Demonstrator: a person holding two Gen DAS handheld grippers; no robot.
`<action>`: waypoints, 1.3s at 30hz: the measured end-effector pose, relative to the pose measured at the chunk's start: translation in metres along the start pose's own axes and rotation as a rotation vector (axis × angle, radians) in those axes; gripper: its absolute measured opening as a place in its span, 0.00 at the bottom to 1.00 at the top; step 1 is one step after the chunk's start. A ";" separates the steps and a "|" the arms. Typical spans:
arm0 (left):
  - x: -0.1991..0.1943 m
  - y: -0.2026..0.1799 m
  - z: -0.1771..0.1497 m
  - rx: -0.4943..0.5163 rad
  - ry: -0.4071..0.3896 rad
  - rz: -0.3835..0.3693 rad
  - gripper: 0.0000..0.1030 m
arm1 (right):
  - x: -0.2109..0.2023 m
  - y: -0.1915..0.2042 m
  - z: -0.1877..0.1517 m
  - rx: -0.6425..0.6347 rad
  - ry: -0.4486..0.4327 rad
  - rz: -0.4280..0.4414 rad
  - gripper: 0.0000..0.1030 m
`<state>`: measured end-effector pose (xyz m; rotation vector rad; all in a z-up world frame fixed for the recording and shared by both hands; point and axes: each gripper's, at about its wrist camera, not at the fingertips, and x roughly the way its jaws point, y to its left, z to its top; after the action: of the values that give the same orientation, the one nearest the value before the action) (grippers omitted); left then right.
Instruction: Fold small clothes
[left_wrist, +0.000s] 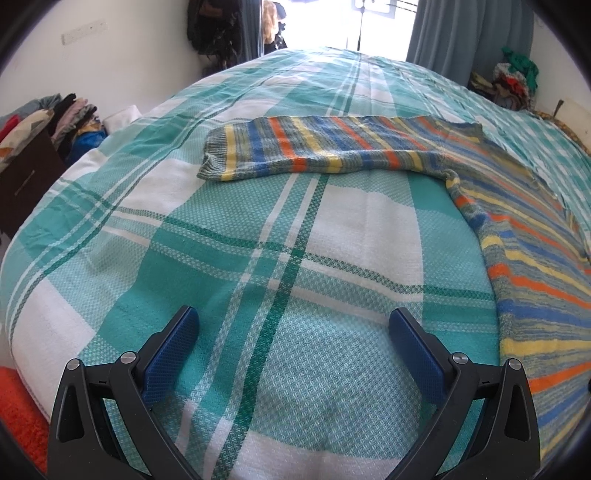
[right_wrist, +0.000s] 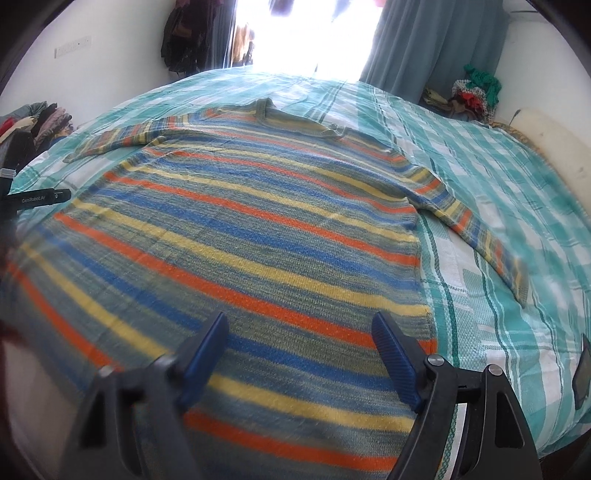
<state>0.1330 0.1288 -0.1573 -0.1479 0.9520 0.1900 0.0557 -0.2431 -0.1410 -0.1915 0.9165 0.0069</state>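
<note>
Striped knit sweater (right_wrist: 236, 236) lies flat on the plaid bed (left_wrist: 258, 240), left sleeve (left_wrist: 295, 147) out at 12 o'clock; left gripper (left_wrist: 293, 354) and right gripper (right_wrist: 301, 354) fingers wide, empty; pinch cuff cleanly, fold inward.

Plaid bedspread (left_wrist: 229, 236); grey curtain (right_wrist: 436, 44), piled clothes (left_wrist: 70, 114)
</note>
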 end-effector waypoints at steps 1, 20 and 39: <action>-0.006 0.000 -0.001 0.007 0.003 -0.011 0.99 | 0.002 -0.004 -0.002 0.022 0.017 0.007 0.77; 0.046 -0.021 0.038 0.082 -0.002 -0.125 1.00 | 0.053 -0.375 0.013 0.943 -0.007 0.051 0.75; 0.045 -0.019 0.037 0.071 -0.021 -0.137 1.00 | 0.076 -0.357 0.093 0.686 0.027 -0.046 0.02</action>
<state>0.1921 0.1223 -0.1728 -0.1446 0.9234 0.0311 0.2067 -0.5844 -0.0880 0.4252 0.8940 -0.3493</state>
